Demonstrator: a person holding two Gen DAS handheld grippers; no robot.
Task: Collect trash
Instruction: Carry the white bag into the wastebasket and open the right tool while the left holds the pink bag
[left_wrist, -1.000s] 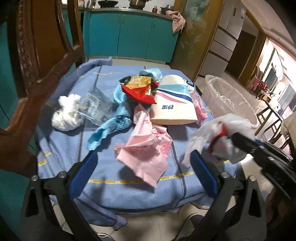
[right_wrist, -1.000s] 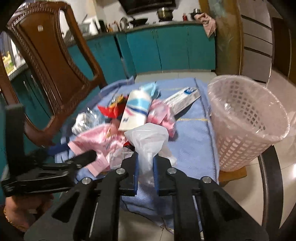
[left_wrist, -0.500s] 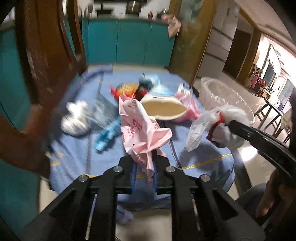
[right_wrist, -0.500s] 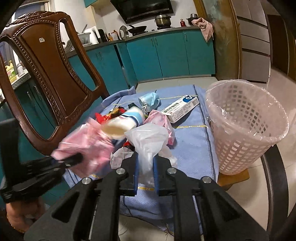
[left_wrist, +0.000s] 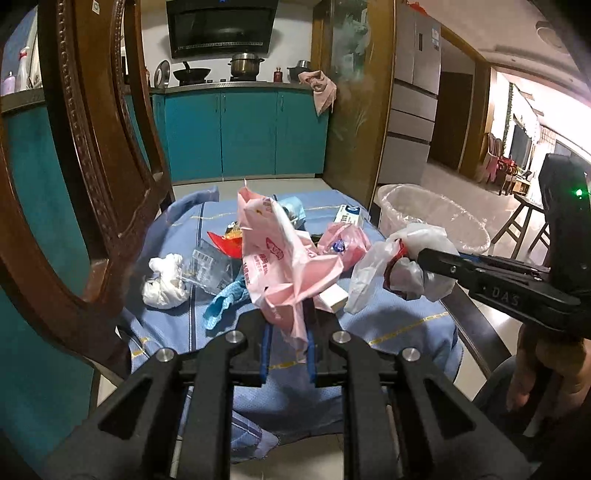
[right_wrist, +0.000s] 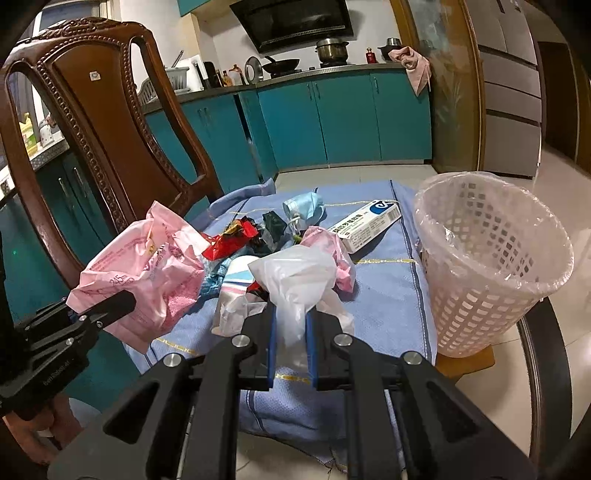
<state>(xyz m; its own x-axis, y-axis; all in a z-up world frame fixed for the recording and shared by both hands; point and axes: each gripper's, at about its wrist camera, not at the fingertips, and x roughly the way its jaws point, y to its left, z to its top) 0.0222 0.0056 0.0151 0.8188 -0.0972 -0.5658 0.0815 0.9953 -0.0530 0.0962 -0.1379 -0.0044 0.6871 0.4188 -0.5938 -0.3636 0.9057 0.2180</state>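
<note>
The left gripper (left_wrist: 286, 338) pinches a crumpled pink plastic bag with red print (left_wrist: 280, 258), lifted clear of the blue quilted cloth (left_wrist: 173, 332) so it can travel without dragging the other litter. The right gripper (right_wrist: 290, 332) is clamped on a wadded translucent white plastic bag (right_wrist: 295, 284), held just above the cloth for the same reason. Both pieces of trash hang short of the white lattice plastic bin with a clear liner (right_wrist: 491, 266), which stands at the cloth's right edge, mouth open. A white and blue cardboard box (right_wrist: 367, 225), a red wrapper (right_wrist: 231, 240) and a white tissue ball (left_wrist: 164, 280) lie uncollected
</note>
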